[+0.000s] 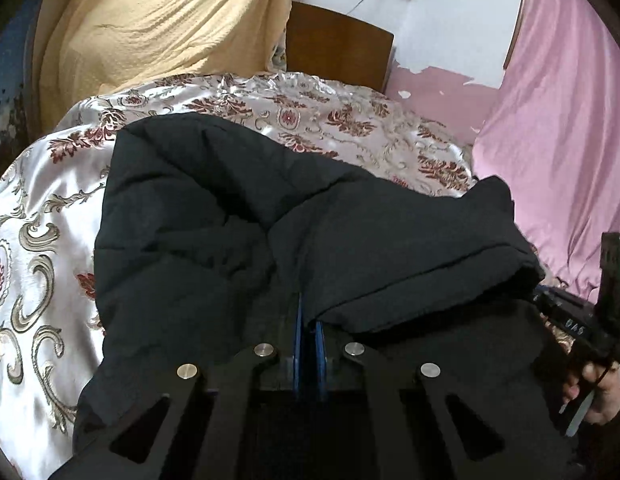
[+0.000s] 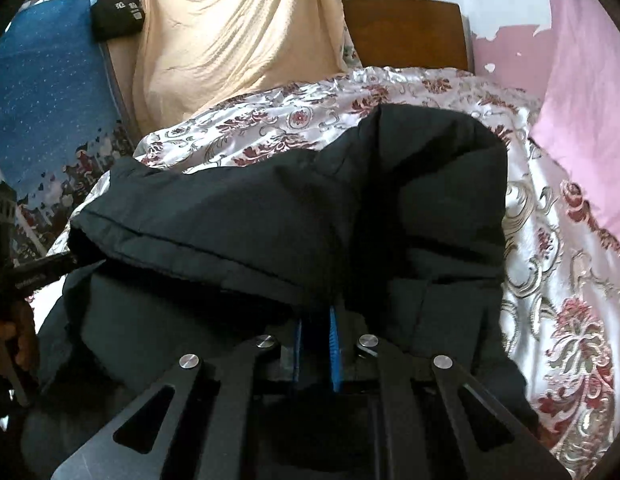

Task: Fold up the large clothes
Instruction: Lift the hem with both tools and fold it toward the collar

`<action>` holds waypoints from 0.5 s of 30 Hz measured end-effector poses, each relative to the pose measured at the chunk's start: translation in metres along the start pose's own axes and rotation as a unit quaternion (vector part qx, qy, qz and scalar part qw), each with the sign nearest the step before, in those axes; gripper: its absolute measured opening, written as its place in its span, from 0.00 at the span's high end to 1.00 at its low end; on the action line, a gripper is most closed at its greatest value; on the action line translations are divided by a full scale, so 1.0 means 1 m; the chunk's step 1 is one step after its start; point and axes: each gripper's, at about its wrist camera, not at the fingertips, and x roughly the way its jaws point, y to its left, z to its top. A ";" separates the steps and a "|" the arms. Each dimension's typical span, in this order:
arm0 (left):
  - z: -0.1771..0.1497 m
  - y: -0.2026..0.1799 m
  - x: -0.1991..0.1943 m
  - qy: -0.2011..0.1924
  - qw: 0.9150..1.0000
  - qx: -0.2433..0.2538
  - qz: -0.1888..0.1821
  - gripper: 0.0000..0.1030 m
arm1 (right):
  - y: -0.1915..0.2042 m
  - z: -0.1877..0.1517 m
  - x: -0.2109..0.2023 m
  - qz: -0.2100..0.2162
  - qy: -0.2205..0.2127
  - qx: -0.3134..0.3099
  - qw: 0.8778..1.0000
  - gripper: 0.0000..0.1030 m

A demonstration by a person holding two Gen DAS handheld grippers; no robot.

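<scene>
A large black padded jacket [image 1: 214, 216] lies on a bed and fills the middle of both views [image 2: 270, 216]. My left gripper [image 1: 309, 316] is shut on a fold of the jacket, its blue pads pinching the black cloth. My right gripper [image 2: 316, 320] is shut on another fold of the jacket, the cloth rising between its blue pads. The right gripper's body and the hand that holds it show at the right edge of the left wrist view [image 1: 606, 320]. The left gripper's body shows at the left edge of the right wrist view [image 2: 14, 276].
The bed has a shiny floral bedspread [image 1: 38, 216]. A yellow cloth [image 1: 158, 28] hangs behind it, a brown headboard [image 1: 338, 48] stands at the back, a pink cloth [image 1: 562, 120] hangs on the right. A black bag [image 2: 116, 10] and a blue cloth [image 2: 46, 92] are at the left.
</scene>
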 end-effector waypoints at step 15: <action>0.005 -0.004 -0.002 0.000 0.999 0.045 0.008 0.94 | 0.013 0.065 -0.046 0.097 -0.084 0.066 0.990 0.89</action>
